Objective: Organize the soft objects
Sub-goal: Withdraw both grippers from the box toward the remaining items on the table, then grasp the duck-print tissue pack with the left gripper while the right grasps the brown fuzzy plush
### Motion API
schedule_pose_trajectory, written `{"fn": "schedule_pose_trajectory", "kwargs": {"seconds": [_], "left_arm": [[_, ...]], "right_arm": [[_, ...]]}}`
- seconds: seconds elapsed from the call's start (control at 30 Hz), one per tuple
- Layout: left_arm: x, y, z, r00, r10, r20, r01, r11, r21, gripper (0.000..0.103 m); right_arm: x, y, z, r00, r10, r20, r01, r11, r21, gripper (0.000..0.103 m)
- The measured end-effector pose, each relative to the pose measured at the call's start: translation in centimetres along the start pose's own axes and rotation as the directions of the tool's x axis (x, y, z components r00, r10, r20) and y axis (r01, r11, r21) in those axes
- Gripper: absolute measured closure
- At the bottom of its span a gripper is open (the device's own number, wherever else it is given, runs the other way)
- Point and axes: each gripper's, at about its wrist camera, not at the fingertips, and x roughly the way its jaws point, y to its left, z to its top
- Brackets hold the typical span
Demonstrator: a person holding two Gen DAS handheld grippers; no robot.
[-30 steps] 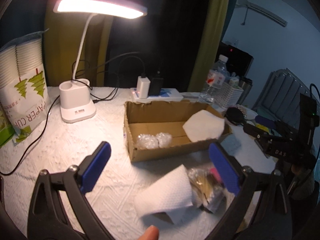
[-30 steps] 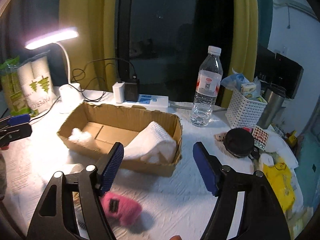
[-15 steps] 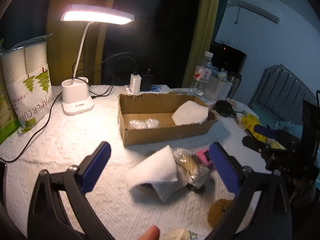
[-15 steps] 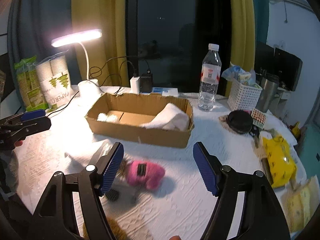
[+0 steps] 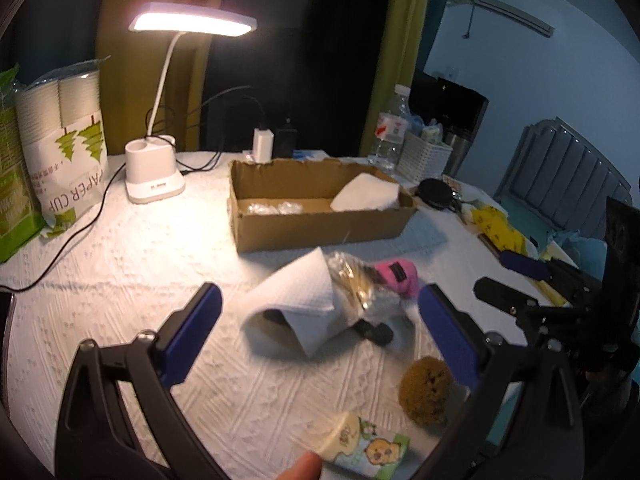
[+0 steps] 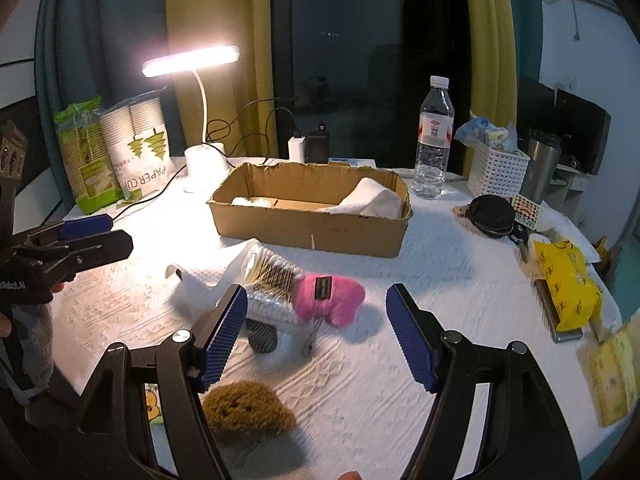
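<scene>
Moved: both grippers have pulled back from the box; a sponge and a packet have come into view.
Left gripper (image 5: 320, 340): wide, empty, above the bench (image 5: 120, 272).
Right gripper (image 6: 316, 336): wide, empty.
Sponge (image 6: 246, 408): nearest, by the right gripper's left finger.
Packet (image 5: 366, 444): beside the sponge.
Pink plush (image 6: 330, 298): mid-bench, touching a paper towel (image 5: 300, 300).
Box (image 6: 312, 212): behind, holding a white cloth (image 6: 372, 200).

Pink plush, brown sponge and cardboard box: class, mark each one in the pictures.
pink plush (image 6: 330, 302), right wrist view, middle of its body.
brown sponge (image 6: 248, 410), right wrist view, top surface.
cardboard box (image 5: 320, 226), left wrist view, near outer wall.
</scene>
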Motion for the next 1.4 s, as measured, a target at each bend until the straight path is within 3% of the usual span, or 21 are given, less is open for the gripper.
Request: {"fn": "schedule_pose_trajectory", "kwargs": {"seconds": [0.4, 0.63, 0.83, 1.4], "left_arm": [[0.7, -0.9, -3.8, 0.996, -0.008, -0.091, 0.009, 1.0, 0.008, 0.003], [2.1, -1.7, -6.9, 0.981, -0.026, -0.193, 0.03, 0.999, 0.017, 0.003], [2.3, -1.7, -8.2, 0.972, -0.04, -0.23, 0.044, 0.999, 0.016, 0.003], [3.2, -4.1, -10.4, 0.958, 0.041, -0.285, 0.028, 0.972, 0.233, 0.003]], "right_arm": [[0.0, 1.5, -3.0, 0.998, 0.039, -0.053, -0.038, 0.999, 0.005, 0.028], [0.8, 2.0, -5.4, 0.993, 0.056, -0.108, -0.055, 0.998, 0.015, 0.028], [1.2, 2.4, -6.6, 0.987, 0.082, -0.14, -0.079, 0.997, 0.025, 0.028], [3.0, 2.3, -7.8, 0.967, 0.173, -0.189, -0.166, 0.985, 0.053, 0.028]]}}
